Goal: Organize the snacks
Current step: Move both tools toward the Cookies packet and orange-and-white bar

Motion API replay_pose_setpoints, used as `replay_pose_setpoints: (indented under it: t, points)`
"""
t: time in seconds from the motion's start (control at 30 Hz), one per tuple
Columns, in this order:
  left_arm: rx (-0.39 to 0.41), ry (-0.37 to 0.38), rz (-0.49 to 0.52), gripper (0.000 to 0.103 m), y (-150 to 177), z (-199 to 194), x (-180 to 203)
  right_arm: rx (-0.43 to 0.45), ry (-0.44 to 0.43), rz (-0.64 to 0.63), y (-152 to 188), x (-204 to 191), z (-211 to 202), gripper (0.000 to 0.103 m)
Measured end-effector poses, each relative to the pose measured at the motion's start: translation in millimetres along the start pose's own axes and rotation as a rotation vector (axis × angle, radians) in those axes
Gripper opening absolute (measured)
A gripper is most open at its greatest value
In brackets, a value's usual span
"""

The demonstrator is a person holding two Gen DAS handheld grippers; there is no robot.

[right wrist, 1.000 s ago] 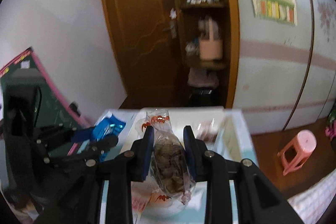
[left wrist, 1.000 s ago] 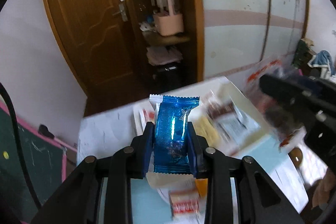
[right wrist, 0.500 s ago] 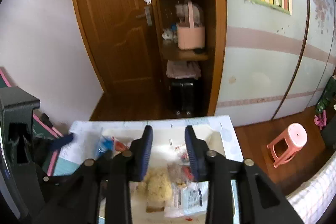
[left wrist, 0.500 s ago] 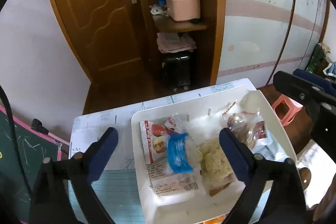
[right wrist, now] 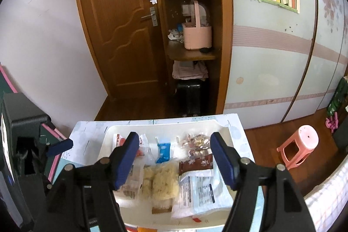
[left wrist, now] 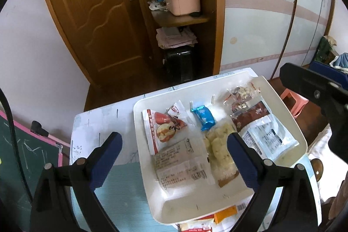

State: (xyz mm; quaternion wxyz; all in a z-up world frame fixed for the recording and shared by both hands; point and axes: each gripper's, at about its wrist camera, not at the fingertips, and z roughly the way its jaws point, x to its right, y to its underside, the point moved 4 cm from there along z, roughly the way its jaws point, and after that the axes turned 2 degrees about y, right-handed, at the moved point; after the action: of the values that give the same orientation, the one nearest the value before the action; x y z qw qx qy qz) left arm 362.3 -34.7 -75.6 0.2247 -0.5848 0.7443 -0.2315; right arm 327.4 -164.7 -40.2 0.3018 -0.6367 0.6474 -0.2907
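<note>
The left gripper (left wrist: 174,146) is held above the table with its jaws spread wide apart and nothing between them; the right gripper (right wrist: 175,154) is likewise held with its jaws wide apart and empty. Below both, a white tray (left wrist: 139,123) is seen resting on the table (left wrist: 95,123), and the snacks are laid inside it. In the left wrist view, a red-printed clear packet (left wrist: 165,129) is placed at about 9 o'clock in the tray, with a small blue packet (left wrist: 204,117) just beside it toward 12 o'clock. A pale crumbly snack bag (left wrist: 217,145) is found near the tray's centre, touching a brown-and-white packet (left wrist: 258,129) at 3 o'clock. A clear bag of mixed pieces (left wrist: 241,91) is lodged at roughly 1 o'clock, by the far rim. More wrappers (left wrist: 224,213) are partly visible at 6 o'clock, under the tray's near edge. A pink stool (right wrist: 298,146) is seen on the floor at 3 o'clock in the right wrist view.
</note>
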Motion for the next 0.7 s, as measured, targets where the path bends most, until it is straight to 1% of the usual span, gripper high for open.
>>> replay_pose_setpoints:
  t: [0.13, 0.23, 0.37, 0.5, 0.6, 0.7]
  points:
    - [-0.003, 0.011, -0.001, 0.097, 11, -14, 0, 0.013, -0.004, -0.007, 7, -5, -15, 0.069]
    - [0.005, 0.014, 0.005, 0.097, 21, -27, 1, 0.028, 0.009, -0.011, 12, -7, -29, 0.069]
    - [0.018, 0.039, 0.001, 0.097, 33, -48, 3, 0.039, 0.005, -0.003, 20, -9, -48, 0.069]
    - [0.036, 0.056, 0.004, 0.097, 46, -66, 6, 0.055, -0.001, -0.006, 32, -12, -67, 0.069]
    - [0.047, 0.083, -0.003, 0.097, 60, -79, 8, 0.077, 0.01, -0.012, 44, -11, -81, 0.069]
    - [0.048, 0.102, -0.008, 0.097, 74, -86, 11, 0.087, 0.012, -0.007, 56, -6, -91, 0.069]
